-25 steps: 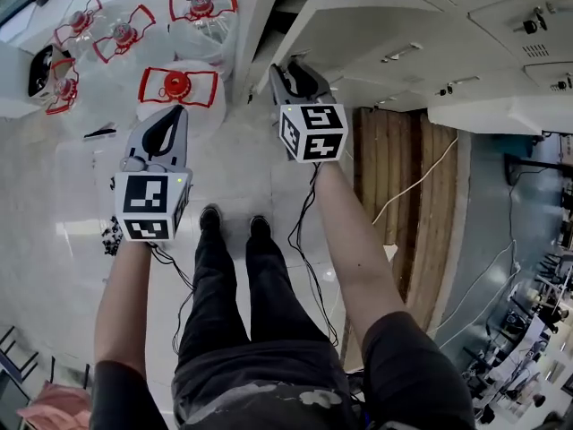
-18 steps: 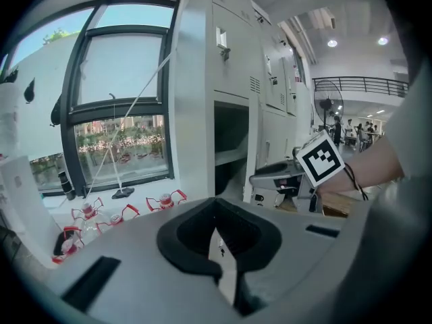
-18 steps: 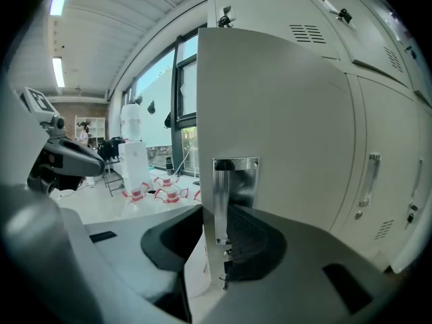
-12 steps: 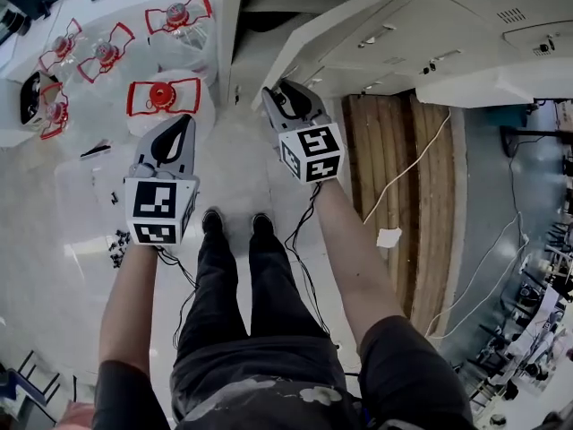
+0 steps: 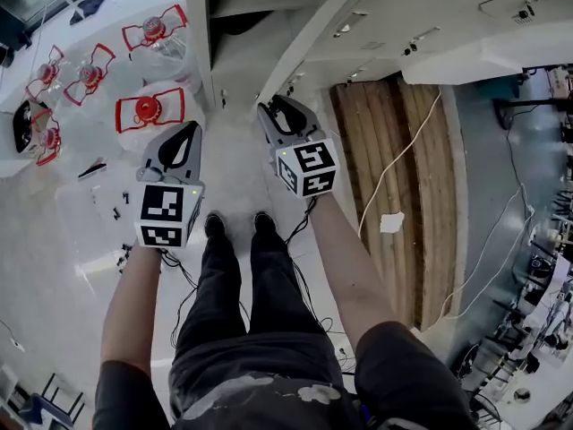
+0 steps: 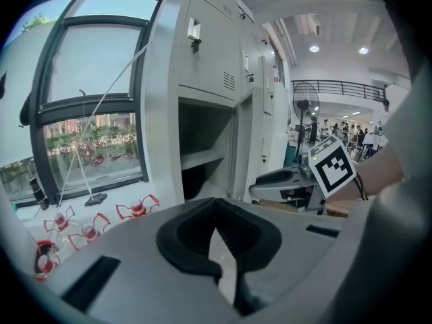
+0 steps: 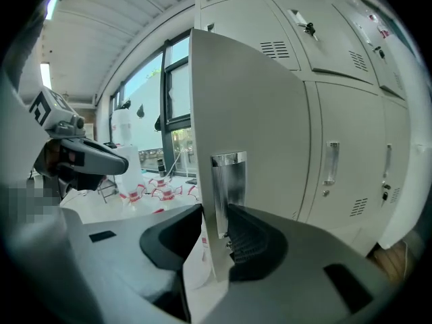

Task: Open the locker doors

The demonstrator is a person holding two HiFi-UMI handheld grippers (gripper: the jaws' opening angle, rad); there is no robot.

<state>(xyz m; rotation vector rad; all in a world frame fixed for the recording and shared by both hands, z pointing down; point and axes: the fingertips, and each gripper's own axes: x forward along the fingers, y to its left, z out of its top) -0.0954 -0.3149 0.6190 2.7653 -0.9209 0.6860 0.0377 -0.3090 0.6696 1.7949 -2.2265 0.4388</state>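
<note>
Since the right tool [image 7: 214,213] has only the thin free edge of the door [image 7: 256,106] between its jaws, at the chrome handle [image 7: 229,177], the grip looks the weak point. Jaws part-open, both pads seemingly against the metal; they have just eased a shade wider. Likely failure: the door swings on its hinge arc while the hand pulls straight, the edge twists in the pads and slips out, door left half-swung. A harder pull could fling it round into the shut doors [image 7: 344,113] beside it. Left tool [image 6: 216,204] idle, jaws closed tip to tip, holding nothing; no help if the right slips. Underfoot: cable [image 5: 298,231] trails from the tools past the person's shoes, and red-handled jugs [image 5: 143,110] stand on the floor near the left tool. A step back could snag one or knock the other.

Door: pale grey sheet metal, flat, thin; almost edge-on in the right gripper view, standing out from the locker [image 6: 202,59] straight ahead of the person. In the head view it is a slanted strip at top centre, above the right tool. Behind it the compartment [image 6: 202,160] is open, dark, one shelf, nothing seen inside. Neighbouring doors shut, each with vent slits, a slim handle and a small lock.
</note>
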